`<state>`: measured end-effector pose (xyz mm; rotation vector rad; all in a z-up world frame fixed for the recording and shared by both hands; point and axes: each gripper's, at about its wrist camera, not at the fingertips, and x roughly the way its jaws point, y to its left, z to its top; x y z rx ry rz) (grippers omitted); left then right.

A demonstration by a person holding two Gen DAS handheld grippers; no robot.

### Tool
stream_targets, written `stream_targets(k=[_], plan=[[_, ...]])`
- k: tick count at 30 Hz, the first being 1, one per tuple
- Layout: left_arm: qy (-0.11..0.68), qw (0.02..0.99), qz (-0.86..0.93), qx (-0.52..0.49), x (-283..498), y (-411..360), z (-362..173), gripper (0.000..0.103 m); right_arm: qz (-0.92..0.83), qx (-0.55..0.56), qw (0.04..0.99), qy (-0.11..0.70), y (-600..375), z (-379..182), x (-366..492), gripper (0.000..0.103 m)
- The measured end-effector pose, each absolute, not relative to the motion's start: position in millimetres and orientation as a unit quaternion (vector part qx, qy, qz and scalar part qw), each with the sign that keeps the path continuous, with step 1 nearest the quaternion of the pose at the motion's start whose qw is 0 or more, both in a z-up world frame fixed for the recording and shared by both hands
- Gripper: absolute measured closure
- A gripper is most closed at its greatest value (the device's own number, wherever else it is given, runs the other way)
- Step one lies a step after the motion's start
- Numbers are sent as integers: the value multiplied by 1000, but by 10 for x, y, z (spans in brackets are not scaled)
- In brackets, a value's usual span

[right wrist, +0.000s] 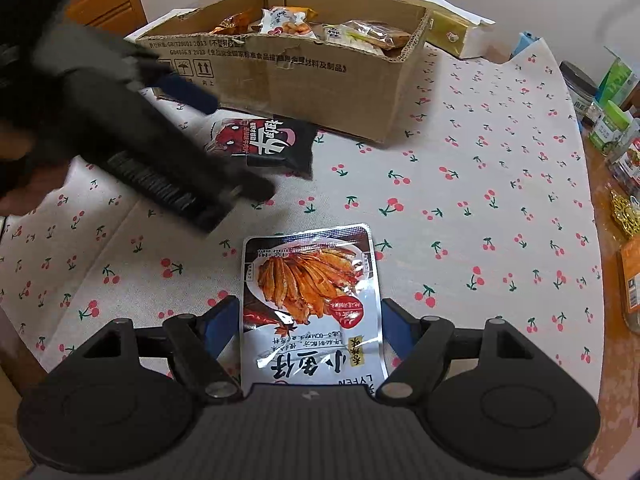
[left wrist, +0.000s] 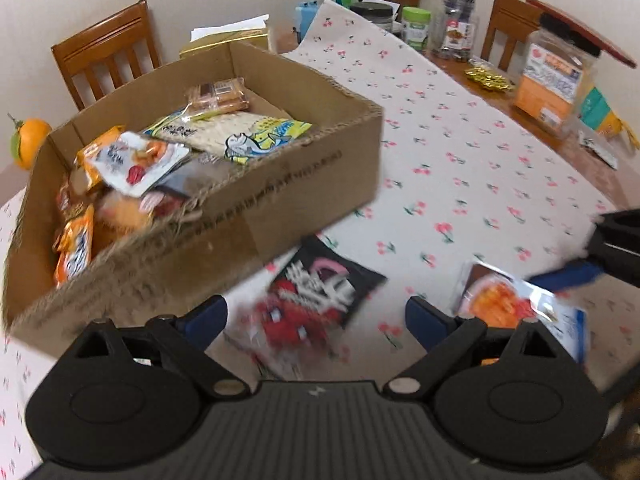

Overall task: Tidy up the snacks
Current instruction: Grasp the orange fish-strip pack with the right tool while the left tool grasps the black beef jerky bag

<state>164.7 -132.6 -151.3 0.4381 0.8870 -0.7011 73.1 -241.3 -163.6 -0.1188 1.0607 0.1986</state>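
A cardboard box (left wrist: 300, 200) (right wrist: 320, 92) holds several snack packets. In front of it a black and red packet (left wrist: 316, 300) (right wrist: 264, 144) lies on the cherry-print tablecloth (left wrist: 460, 140). My left gripper (left wrist: 316, 314) (right wrist: 224, 140) hovers over that packet, open wide and blurred, its pads apart from it. Nearer the table edge lies a silver fish-snack packet (right wrist: 312, 300) (left wrist: 516, 308). My right gripper (right wrist: 310, 320) stands open astride it, and the pads do not press on it. One blue finger (left wrist: 568, 276) of the right gripper shows in the left wrist view.
Jars and containers (left wrist: 552, 80) line the table's far right side, by a gold ornament (left wrist: 488, 78). A yellow box (right wrist: 452, 32) sits behind the cardboard box, and an orange fruit (left wrist: 30, 140) beside it. Wooden chairs (left wrist: 108, 52) stand around the table.
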Motion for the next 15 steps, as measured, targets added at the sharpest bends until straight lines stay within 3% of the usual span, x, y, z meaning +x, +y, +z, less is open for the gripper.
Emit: stream_targets(k=[8, 12, 15], plan=[[459, 775, -388, 194, 1592, -1369, -1572, 7, 87, -50, 858, 504, -2427, -1636, 727, 21], [444, 786, -371, 219, 1557, -1419, -1597, 8, 84, -49, 859, 502, -2421, -1637, 721, 21], [446, 792, -366, 201, 1604, -1414, -1575, 16, 84, -51, 858, 505, -2413, -1633, 729, 21]])
